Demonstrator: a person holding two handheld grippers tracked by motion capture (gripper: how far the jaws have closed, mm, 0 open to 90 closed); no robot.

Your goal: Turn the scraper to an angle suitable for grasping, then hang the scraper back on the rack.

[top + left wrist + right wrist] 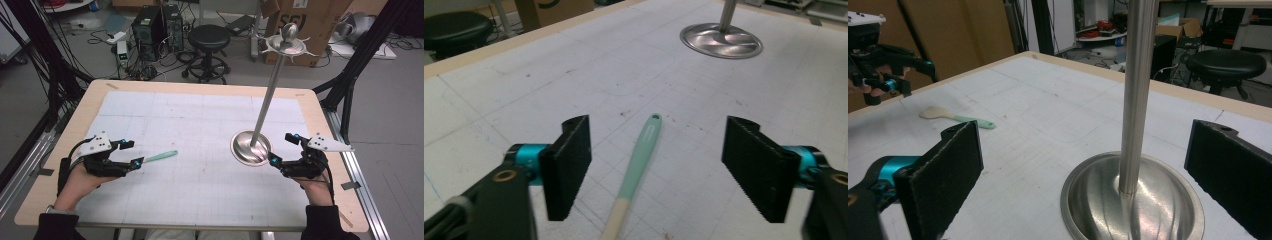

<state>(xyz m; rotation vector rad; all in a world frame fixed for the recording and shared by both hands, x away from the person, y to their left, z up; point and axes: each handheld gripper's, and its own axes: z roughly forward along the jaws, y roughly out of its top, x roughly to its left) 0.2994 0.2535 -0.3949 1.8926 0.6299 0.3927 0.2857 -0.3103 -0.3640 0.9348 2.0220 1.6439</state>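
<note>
The left tongs [656, 170] stood wide open, gripping nothing; the green spatula [638, 155] lay flat on the tabletop [200, 120] between their jaws, untouched; the right tongs [1083, 175] gaped empty around the metal stand [1135, 100].

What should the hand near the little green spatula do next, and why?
Probably lower the left gripper and close its fingers on the spatula. The spatula lies flat on the table, loose between the open fingers, which are not touching it. The right gripper waits open at the metal stand, whose top has hooks, so the spatula may be meant to hang there.
</note>
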